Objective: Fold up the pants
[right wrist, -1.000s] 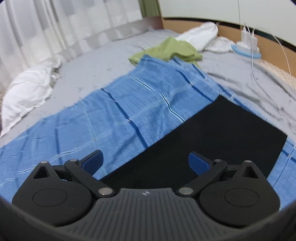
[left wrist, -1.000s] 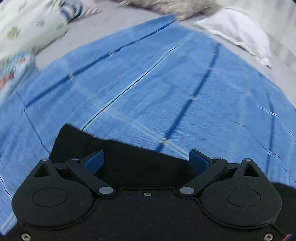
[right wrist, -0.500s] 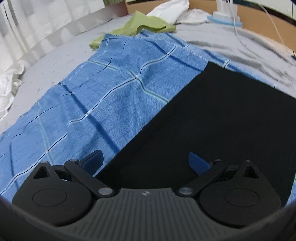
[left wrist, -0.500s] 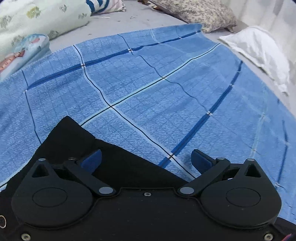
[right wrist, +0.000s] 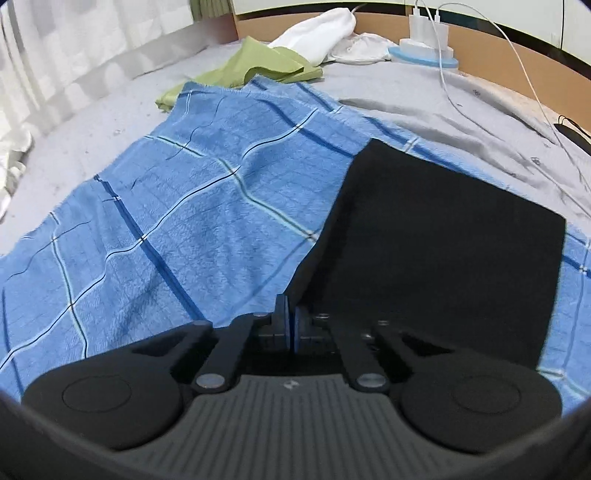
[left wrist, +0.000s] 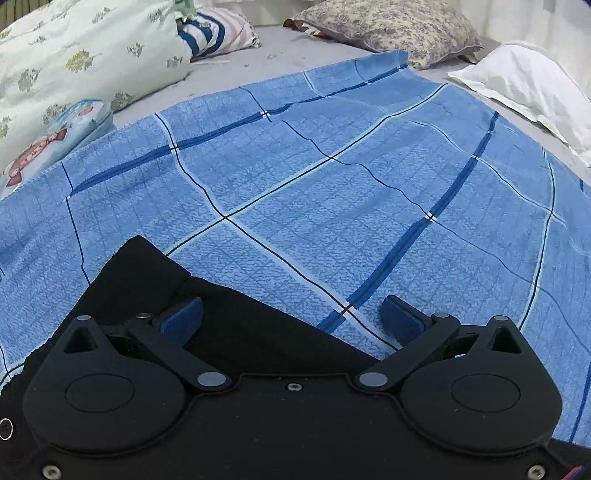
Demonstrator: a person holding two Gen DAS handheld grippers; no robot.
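The gripper bodies hide the near edge of the black pants (right wrist: 443,236); whether fabric sits between the closed fingers is unclear.

A bed (right wrist: 424,96) with a grey sheet carries everything; a blue checked blanket (left wrist: 332,192) is spread flat across its middle; black pants (right wrist: 443,236) lie on that blanket. Directly on the sheet, beyond the blanket: a floral quilt (left wrist: 74,55), a striped cloth (left wrist: 218,33), a patterned pillow (left wrist: 388,29) and a white pillow (left wrist: 528,88); in the right wrist view a green cloth (right wrist: 255,62), white laundry (right wrist: 325,33) and a white cable (right wrist: 480,118).
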